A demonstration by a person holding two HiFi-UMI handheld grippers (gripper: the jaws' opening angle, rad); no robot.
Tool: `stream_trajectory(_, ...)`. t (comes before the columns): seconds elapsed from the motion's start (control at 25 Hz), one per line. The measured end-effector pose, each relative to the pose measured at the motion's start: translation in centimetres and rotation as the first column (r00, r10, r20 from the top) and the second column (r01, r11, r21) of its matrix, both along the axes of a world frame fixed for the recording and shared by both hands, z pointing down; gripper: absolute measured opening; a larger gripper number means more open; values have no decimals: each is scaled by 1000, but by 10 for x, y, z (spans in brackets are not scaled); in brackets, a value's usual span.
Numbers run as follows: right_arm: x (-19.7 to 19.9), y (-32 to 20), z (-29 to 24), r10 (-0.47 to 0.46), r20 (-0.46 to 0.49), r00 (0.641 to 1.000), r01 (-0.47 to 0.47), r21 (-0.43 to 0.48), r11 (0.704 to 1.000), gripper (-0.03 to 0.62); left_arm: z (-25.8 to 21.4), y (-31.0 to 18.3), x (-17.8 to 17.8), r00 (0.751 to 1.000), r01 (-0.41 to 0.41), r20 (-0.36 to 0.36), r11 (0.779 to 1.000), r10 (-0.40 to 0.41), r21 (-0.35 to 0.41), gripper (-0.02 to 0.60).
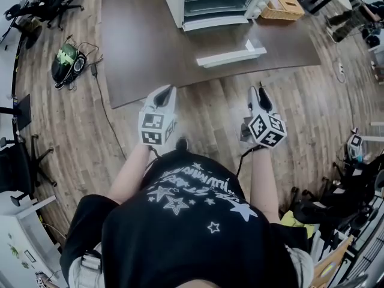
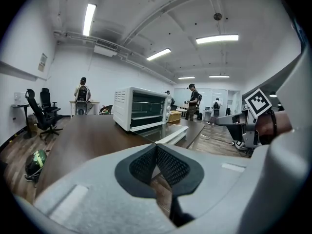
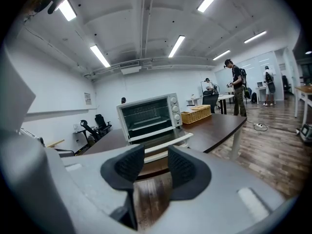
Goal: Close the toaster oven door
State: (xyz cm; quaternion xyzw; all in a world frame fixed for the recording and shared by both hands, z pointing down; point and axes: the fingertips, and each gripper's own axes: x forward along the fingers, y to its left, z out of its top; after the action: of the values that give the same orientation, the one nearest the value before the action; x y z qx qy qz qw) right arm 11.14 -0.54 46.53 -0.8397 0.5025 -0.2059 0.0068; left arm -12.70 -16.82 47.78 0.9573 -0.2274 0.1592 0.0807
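A white toaster oven (image 1: 219, 2) stands on the far part of a brown table (image 1: 144, 41). Its glass door (image 1: 228, 44) hangs open, lying flat toward me, with the white handle (image 1: 231, 57) near the table's front edge. Both grippers are held over the wood floor, short of the table and apart from the oven. My left gripper (image 1: 163, 98) is shut, its pads (image 2: 168, 165) meeting at the tip with nothing between them. My right gripper (image 1: 259, 98) is open and empty, and the oven (image 3: 148, 117) with its door (image 3: 163, 143) shows beyond the gap.
A wicker basket (image 1: 282, 8) sits right of the oven. A green helmet (image 1: 67, 62) and cables lie on the floor left of the table, and office chairs (image 1: 48, 2) stand behind them. Bags and gear crowd the right side (image 1: 354, 179). People stand far back (image 3: 236, 87).
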Motion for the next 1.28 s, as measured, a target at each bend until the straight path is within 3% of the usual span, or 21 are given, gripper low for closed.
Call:
stream_trajectory(0.32,30,-18,10,53,-8,999,-53,-56,997,155,17,-29,30,998,-49,29,998,51,-47,11)
stream_trajectory(0.48,59,-26,15,47,-23,999,-48,-70,996,155,21,-31,42,998,-32,48,998,34,-46,11)
stream_trajectory(0.8,128,-53,45,-76,-1,997,75,-116,990,155,26,-42,70,985,144,104,989,-140,-31,11)
stream_trajectory(1.08,175,-75,69,-237,20,971,237,-172,956,155,19,-39,94,943,312,130,950,-307,-17,11)
stream_trajectory(1.28,197,-88,87,-320,45,946,323,-194,926,155,22,-29,119,920,367,150,930,-362,-6,11)
